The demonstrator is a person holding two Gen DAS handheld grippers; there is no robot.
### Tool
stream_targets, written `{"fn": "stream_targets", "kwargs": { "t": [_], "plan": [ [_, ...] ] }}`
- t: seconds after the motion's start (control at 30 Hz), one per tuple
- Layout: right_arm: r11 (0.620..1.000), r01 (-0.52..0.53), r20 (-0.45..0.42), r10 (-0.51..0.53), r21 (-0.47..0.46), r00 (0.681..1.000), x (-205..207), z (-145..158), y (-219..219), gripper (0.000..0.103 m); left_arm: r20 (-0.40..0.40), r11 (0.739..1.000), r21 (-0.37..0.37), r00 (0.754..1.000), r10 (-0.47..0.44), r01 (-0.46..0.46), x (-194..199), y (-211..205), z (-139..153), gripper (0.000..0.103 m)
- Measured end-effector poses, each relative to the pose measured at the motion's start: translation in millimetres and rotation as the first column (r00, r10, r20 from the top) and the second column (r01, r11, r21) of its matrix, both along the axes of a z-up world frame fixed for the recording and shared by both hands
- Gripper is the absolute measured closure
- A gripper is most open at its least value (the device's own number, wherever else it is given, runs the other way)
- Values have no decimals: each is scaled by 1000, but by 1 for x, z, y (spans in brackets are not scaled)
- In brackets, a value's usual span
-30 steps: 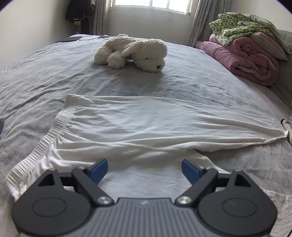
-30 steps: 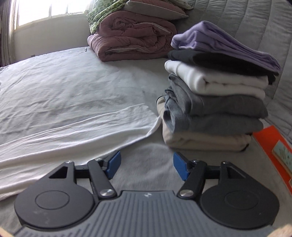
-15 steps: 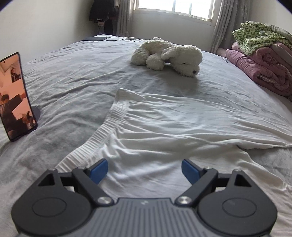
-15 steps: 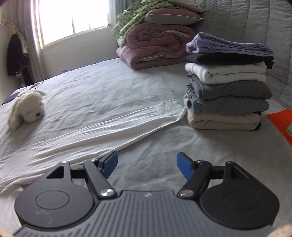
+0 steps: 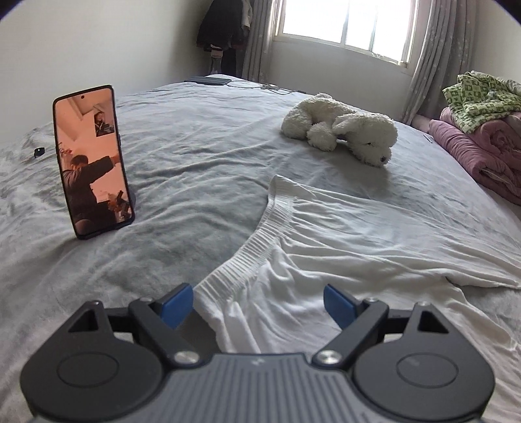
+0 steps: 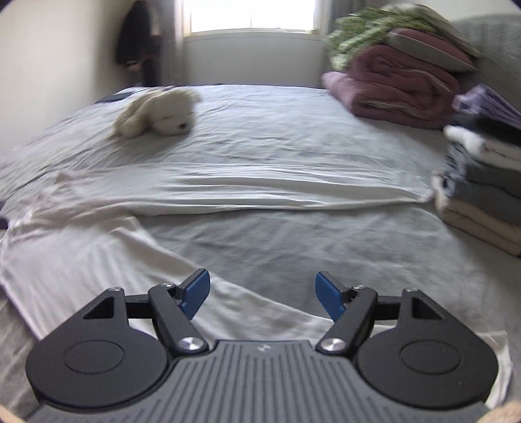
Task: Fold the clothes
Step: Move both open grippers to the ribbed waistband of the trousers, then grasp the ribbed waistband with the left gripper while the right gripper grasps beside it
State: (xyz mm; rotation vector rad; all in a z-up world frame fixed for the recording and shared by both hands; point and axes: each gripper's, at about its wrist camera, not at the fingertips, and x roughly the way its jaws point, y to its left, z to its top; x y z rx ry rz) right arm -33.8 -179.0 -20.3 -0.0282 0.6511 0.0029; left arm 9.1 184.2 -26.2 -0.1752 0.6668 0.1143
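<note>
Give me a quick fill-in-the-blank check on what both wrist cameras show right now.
1. The white garment lies spread on the ____.
2. Both the left tongs and the right tongs are ____ and hold nothing.
3. The phone stands upright, its screen ____.
4. The plush dog lies ____ the garment, toward the window.

Missing words: bed; open; lit; beyond

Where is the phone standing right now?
In the left wrist view, the phone stands upright on the grey bed sheet, left of the white garment.
</note>
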Motion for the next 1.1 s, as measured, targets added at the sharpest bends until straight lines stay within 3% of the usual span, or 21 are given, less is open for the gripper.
{"fn": "stream_targets", "kwargs": {
  "t": [0.2, 0.3, 0.4, 0.47, 0.53, 0.63, 0.77, 0.9, 1.1],
  "plan": [
    [983, -177, 6, 177, -53, 984, 29, 7, 50, 27, 36, 999, -32, 999, 4, -3, -1, 2, 3, 17],
    [959, -266, 7, 268, -97, 963, 49, 11, 79, 26, 58, 999, -47, 998, 2, 0, 3, 1, 2, 18],
    [938, -337, 0, 339, -83, 941, 73, 15, 102, 26, 81, 998, -62, 997, -1, 6, 7, 0, 1, 20],
    [932, -357, -1, 358, -67, 934, 89, 17, 113, 25, 88, 998, -63, 996, -7, 12, 11, 1, -2, 25],
    [925, -376, -3, 376, -50, 927, 107, 19, 125, 25, 95, 996, -80, 995, -23, 31, 15, 3, -5, 39],
    [913, -408, -18, 408, -23, 913, 135, 19, 140, 25, 114, 994, -94, 992, -50, 61, 21, 7, -8, 49],
    [896, -444, -43, 443, -14, 896, 171, 15, 160, 25, 104, 993, -83, 992, -72, 81, 31, 8, -17, 54],
    [869, -493, -77, 489, -40, 869, 203, 8, 179, 25, 60, 993, -67, 994, -90, 94, 39, 7, -27, 68],
    [830, -551, -121, 541, -82, 832, 242, -5, 200, 25, 30, 995, -55, 996, -86, 87, 43, 8, -31, 73]
  ]
}}
